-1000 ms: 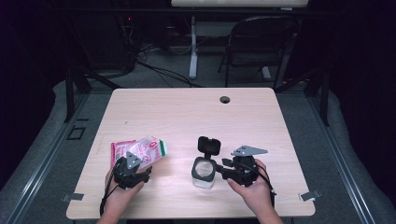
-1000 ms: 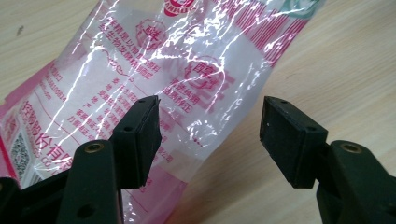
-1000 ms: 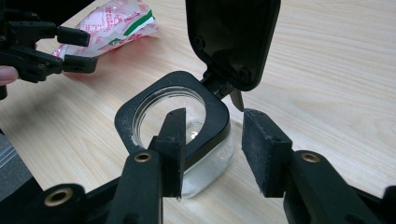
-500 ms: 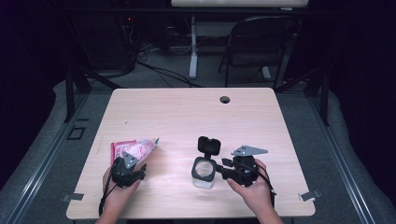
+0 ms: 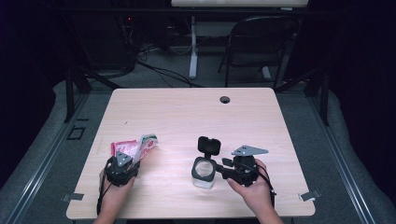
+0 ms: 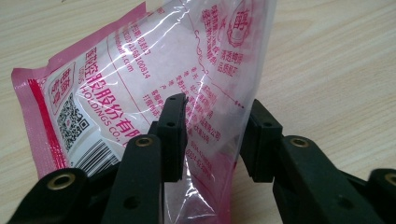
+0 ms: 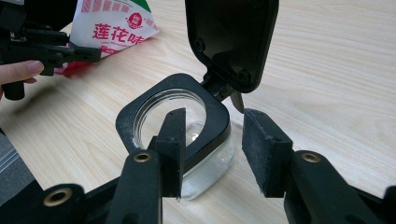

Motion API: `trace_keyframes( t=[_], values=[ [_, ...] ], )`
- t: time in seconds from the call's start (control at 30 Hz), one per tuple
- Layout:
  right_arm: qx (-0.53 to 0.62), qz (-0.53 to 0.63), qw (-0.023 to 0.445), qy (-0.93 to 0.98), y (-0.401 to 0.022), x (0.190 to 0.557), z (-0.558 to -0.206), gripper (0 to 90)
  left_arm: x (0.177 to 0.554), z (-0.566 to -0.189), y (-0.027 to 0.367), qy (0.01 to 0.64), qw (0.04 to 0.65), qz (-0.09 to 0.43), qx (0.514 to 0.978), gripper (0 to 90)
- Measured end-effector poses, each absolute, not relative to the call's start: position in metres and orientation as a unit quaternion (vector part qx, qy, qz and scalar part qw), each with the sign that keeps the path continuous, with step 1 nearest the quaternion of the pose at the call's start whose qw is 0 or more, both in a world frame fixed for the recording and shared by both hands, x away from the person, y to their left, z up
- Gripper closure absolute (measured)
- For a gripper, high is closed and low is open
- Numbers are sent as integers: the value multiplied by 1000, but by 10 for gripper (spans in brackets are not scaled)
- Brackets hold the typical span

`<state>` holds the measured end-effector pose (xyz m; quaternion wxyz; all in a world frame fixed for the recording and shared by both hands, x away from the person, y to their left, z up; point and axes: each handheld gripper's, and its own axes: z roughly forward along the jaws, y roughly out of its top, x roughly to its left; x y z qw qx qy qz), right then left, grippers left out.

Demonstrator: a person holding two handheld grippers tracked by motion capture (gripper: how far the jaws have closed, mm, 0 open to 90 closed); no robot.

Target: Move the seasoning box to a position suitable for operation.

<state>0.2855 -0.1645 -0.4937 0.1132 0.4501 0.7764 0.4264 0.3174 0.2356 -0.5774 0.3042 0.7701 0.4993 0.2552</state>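
Note:
A pink-and-clear printed plastic bag stands tilted at the table's front left. My left gripper is shut on it. Its jaws have just been closing, and the bag is pinched between the two pads of the left gripper. A clear jar with a black rim and an upright hinged lid stands at the front centre. My right gripper is open at its right side. In the right gripper view one finger overlaps the jar's mouth. The other pad stands just off the rim.
The wooden table has a cable hole near its far edge. A folding chair and floor cables lie beyond it. The bag and left gripper show far off in the right gripper view.
The left gripper has crept in on the bag and its jaws have narrowed onto it. The bag's white end now stands up higher. The right hand and jar have kept still.

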Motion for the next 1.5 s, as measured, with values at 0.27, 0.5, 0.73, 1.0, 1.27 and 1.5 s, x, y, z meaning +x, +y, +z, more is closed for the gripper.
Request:
trace_keyframes(
  t=[0.27, 0.5, 0.73, 1.0, 1.27, 1.5],
  values=[
    [450, 423, 112, 778, -165, 286, -494, 601, 320, -576, 240, 499, 305, 250, 772, 734],
    [451, 424, 113, 777, -165, 286, -495, 601, 320, -574, 239, 496, 298, 251, 776, 854],
    [452, 424, 113, 777, -165, 286, -495, 601, 322, -573, 241, 500, 301, 241, 775, 890],
    [454, 425, 109, 776, -166, 287, -495, 600, 325, -571, 243, 507, 302, 225, 775, 900],
    [454, 403, 83, 791, -167, 290, -497, 583, 331, -562, 243, 505, 285, 208, 787, 900],
    [457, 396, 80, 792, -167, 290, -499, 584, 333, -557, 247, 501, 282, 199, 794, 900]
  ],
)
